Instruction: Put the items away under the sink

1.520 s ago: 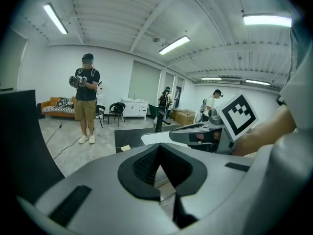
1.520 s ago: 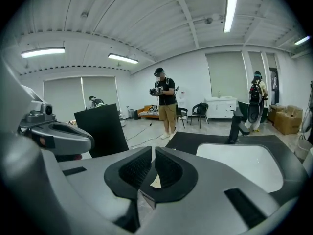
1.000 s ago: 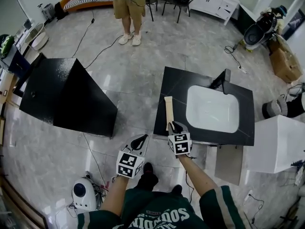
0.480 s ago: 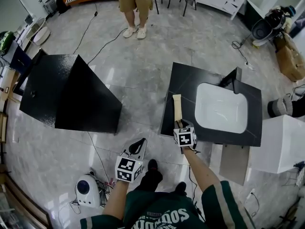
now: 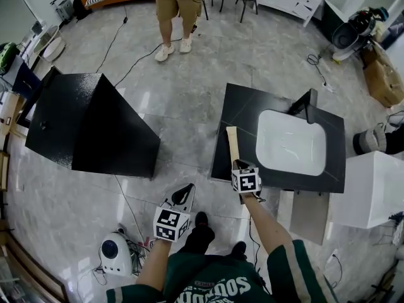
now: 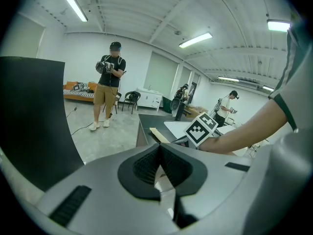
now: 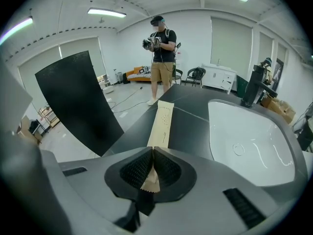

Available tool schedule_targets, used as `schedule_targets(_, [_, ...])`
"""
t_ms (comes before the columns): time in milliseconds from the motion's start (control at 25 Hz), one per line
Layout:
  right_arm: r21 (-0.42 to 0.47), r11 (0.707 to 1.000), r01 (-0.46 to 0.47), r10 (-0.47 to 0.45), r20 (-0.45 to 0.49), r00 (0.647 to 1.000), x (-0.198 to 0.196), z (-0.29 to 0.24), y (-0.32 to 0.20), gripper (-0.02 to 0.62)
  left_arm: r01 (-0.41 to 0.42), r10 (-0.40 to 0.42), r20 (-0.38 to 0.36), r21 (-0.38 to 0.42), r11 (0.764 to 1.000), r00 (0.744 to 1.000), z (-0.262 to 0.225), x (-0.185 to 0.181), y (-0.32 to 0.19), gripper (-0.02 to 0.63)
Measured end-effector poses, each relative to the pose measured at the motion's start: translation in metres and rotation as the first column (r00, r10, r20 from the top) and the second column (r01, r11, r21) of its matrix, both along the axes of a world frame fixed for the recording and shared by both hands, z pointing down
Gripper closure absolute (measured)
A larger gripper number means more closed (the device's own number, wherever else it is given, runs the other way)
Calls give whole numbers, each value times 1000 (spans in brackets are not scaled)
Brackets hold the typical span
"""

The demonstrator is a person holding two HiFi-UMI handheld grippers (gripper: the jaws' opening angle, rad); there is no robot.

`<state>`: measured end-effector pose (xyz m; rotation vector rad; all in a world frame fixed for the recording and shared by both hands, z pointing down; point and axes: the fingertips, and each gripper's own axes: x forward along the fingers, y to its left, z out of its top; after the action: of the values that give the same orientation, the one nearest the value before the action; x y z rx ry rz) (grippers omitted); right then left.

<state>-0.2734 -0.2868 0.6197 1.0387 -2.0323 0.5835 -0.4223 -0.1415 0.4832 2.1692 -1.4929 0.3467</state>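
A person (image 5: 175,5) stands well apart from a large black panel (image 5: 88,125).

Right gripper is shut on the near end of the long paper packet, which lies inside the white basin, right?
Not quite. The right gripper view shows the paper packet lying on the black countertop, left of the white basin. The right gripper, whose jaws have just been closing, does pinch its near end.

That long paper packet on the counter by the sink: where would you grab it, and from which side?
By its near end, coming from the front of the counter. The packet lies flat, long and thin, pointing away, so that end is the closest and easiest to pinch. The right claw has just closed on exactly that end.
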Motion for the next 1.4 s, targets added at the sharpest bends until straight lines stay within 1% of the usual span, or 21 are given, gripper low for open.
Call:
schedule_targets(240, [28, 999, 20, -20, 18, 1000, 6, -9, 13, 552, -12, 12, 3, 13, 1000, 1000, -5, 9, 7, 595])
schedule_targets(440, [52, 998, 17, -19, 31, 999, 14, -24, 21, 552, -25, 25, 7, 30, 999, 1000, -14, 20, 9, 595])
schedule_targets(760, [91, 996, 13, -18, 52, 998, 42, -59, 48, 552, -68, 68, 5, 66, 995, 998, -32, 58, 18, 595])
schedule_targets(1040, [120, 993, -19, 11, 69, 998, 97, -83, 74, 552, -128, 127, 17, 93, 987, 992, -48, 112, 31, 595])
schedule_targets(1400, [146, 986, -74, 65, 62, 996, 201, -105, 129, 552, -207, 206, 25, 123, 971, 978, -68, 207, 62, 595])
